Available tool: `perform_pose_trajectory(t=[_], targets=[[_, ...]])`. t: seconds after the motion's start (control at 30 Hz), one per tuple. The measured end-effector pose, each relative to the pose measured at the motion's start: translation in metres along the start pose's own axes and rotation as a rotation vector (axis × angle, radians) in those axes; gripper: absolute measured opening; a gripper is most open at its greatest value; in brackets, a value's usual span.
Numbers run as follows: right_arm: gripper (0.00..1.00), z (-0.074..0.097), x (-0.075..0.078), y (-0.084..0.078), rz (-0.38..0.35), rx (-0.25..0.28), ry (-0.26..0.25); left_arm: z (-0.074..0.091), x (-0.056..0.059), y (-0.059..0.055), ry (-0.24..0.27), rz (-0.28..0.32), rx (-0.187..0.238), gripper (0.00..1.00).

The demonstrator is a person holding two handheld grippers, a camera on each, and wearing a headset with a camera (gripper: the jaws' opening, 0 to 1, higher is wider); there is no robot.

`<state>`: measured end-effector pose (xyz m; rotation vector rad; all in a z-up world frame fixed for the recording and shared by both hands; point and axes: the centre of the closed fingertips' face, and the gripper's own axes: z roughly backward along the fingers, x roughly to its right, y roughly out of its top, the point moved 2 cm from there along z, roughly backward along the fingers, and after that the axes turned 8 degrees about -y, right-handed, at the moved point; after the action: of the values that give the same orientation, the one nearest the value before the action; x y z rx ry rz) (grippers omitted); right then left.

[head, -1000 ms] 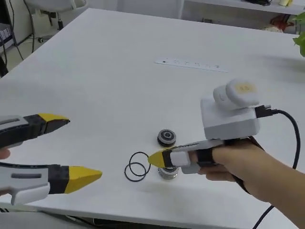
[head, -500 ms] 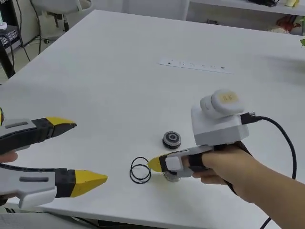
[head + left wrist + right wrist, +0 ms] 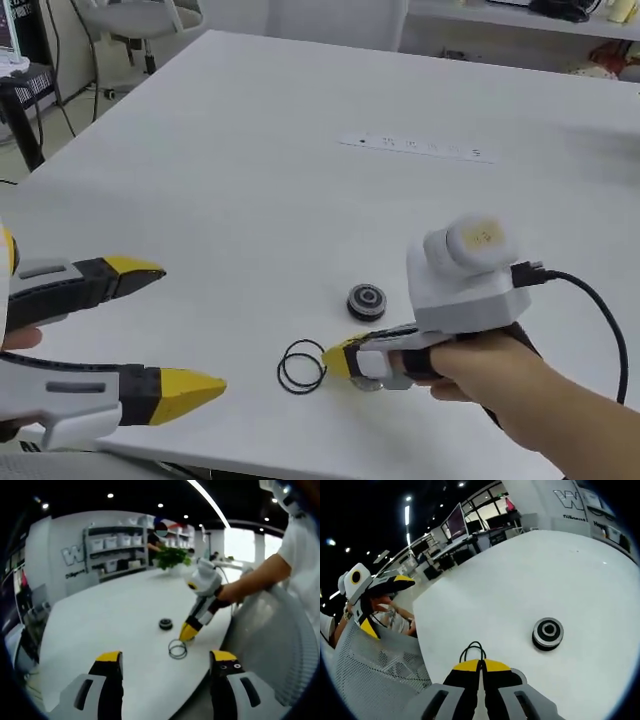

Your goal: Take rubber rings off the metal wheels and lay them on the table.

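Right tongs (image 3: 335,358) lie low across the table (image 3: 250,180), jaws pressed together, tips at the rings (image 3: 302,367). Left tongs (image 3: 190,328) hover level, wide open and empty.

You have little to read here. In your left gripper view a large letter W (image 3: 68,555) stands on the back wall (image 3: 55,540) at the upper left; the smaller lettering under it is too blurred to make out. Your right gripper view has a big W (image 3: 568,499) at the upper right, with unreadable small print beneath. In the head view, the white strip (image 3: 417,147) on the table (image 3: 250,150) carries marks too small to read.
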<state>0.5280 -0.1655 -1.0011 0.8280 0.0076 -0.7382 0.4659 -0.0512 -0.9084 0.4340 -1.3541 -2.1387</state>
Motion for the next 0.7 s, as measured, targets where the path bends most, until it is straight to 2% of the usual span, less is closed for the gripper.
perform_pose_trajectory(t=[0.33,0.5,0.63,0.7], targets=[[0.04,0.002,0.007,0.005,0.011,0.026,-0.024,0.004,-0.004,0.002,0.014,-0.011,-0.006,0.71],[0.04,0.009,0.009,0.010,0.013,0.053,-0.019,0.007,-0.008,0.007,0.027,-0.016,0.007,0.70],[0.08,0.017,0.005,0.016,0.090,0.094,0.001,0.009,-0.012,0.009,0.037,-0.023,0.010,0.70],[0.09,0.021,0.002,0.018,0.102,0.106,0.013,0.010,-0.014,0.010,0.040,-0.023,0.013,0.70]])
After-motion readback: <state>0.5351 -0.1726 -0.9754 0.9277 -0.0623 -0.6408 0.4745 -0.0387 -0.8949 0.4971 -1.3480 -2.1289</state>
